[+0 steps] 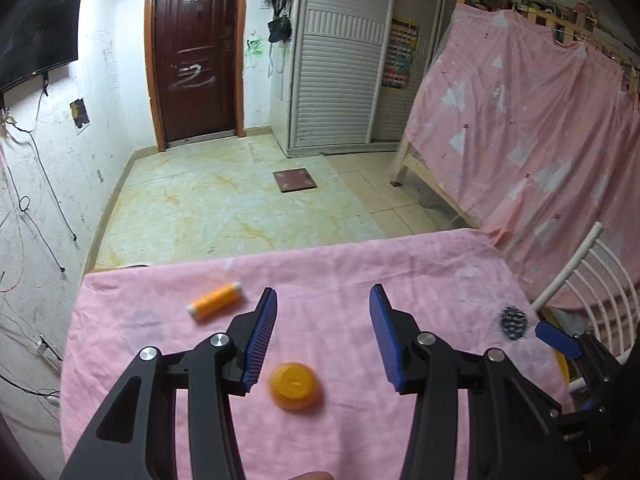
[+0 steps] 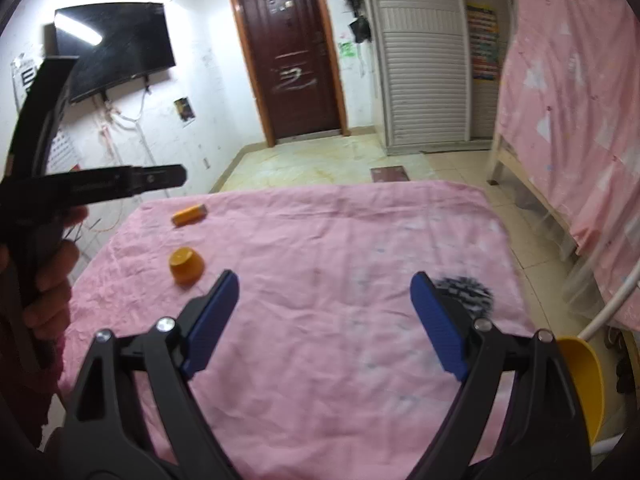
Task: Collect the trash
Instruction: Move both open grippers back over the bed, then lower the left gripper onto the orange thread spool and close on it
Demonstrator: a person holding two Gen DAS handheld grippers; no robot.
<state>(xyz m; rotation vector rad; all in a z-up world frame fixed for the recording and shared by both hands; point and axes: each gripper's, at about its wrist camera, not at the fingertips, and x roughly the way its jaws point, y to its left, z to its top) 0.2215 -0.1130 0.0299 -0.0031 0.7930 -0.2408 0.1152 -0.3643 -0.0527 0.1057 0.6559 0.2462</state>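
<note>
A pink cloth covers the table (image 1: 360, 264). On it lie an orange thread spool (image 1: 216, 300), an orange bottle cap (image 1: 295, 386) and a crumpled black-and-white scrap (image 1: 513, 322). My left gripper (image 1: 324, 302) hovers open over the cloth; the cap lies below, near the base of its left finger, and nothing sits between the pads. My right gripper (image 2: 325, 280) is open wide above the cloth's middle. The scrap (image 2: 468, 292) lies just beyond its right fingertip, the cap (image 2: 186, 264) and the spool (image 2: 190, 214) off to its left.
A yellow bin (image 2: 584, 380) stands at the table's right edge beside a white chair (image 1: 592, 280). A hand (image 2: 52, 280) grips the left tool's black frame (image 2: 100, 184). A pink-draped bed frame (image 1: 520, 120) stands to the right, with tiled floor (image 1: 224, 208) beyond the table.
</note>
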